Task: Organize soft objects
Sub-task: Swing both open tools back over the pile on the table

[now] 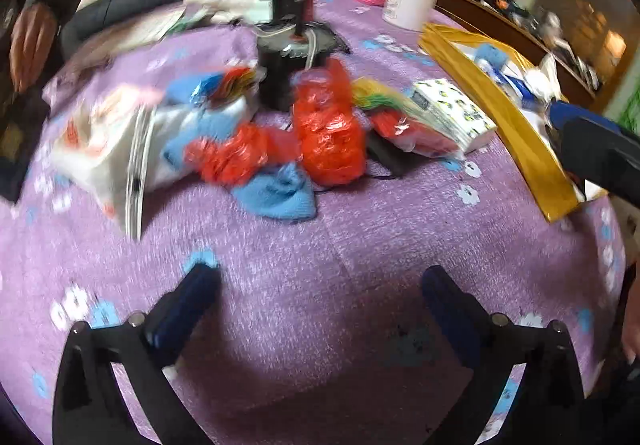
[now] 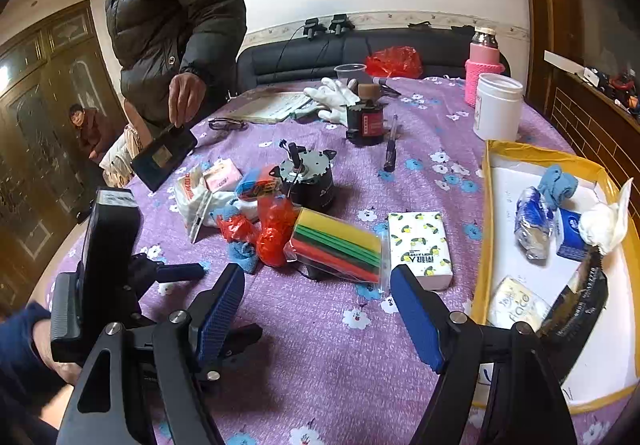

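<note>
Both claws hang empty over the purple cloth (image 2: 320, 345), nearest to me: the left gripper (image 1: 320, 285) has its jaws spread as wide as they look able to go, nothing between them, and the right gripper (image 2: 318, 281) stands well apart too, holding nothing. Beyond them sits the heap still to sort, near the middle of the table: red bags (image 1: 328, 125), a blue cloth (image 1: 276, 193), a sponge pack (image 2: 338, 245), a tissue pack (image 2: 420, 249) just beside it, and white packets (image 2: 200, 193) on the far left of the pile, all crowded round a black motor (image 2: 308, 181) that is no soft thing. Off to the right lies the yellow tray (image 2: 486, 245), and it already holds several pieces: a blue cloth, a wrapped bundle, a small blue pack, a white wad, a pale packet. So I would judge the job partly done, with perhaps half the soft stuff in and the pile left. A bystander in a dark jacket (image 2: 172, 5) leans over the far edge.
</note>
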Motion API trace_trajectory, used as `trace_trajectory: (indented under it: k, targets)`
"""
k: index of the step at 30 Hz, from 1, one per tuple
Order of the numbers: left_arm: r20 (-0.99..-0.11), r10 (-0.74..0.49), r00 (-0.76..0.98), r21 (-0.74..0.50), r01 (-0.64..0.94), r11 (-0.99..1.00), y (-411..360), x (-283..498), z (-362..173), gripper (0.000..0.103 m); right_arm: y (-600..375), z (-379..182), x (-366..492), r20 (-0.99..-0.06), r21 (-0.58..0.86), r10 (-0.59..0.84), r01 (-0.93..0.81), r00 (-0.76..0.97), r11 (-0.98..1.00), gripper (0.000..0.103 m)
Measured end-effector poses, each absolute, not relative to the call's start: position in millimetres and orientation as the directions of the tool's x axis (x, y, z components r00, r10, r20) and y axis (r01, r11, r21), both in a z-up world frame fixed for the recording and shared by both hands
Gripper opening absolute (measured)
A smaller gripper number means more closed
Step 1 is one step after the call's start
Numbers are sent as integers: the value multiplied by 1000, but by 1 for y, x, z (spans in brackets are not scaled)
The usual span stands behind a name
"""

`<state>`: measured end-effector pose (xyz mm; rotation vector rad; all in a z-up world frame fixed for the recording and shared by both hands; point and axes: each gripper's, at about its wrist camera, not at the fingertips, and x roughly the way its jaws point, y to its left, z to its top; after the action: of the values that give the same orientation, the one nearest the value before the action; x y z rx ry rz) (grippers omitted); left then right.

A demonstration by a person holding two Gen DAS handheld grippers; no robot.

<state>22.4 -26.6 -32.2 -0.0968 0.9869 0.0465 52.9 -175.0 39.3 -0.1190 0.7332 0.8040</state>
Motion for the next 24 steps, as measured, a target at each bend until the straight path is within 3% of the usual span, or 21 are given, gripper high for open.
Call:
trace_trajectory:
  k: [3, 17, 24]
  targets:
    - [-843, 82, 532, 35, -98, 995, -43, 24, -33, 103, -176, 37, 61, -643, 178, 614, -690, 458, 701, 80]
    - [-839, 58, 541, 4, -100, 995, -37, 39, -35, 103, -200, 45, 97, -682, 84, 429, -520, 592, 850, 80]
    - [-838, 33, 545, 4, -55, 998, -36, 39, -35, 103, -188, 37, 112, -681, 163, 469, -507, 563, 846, 80]
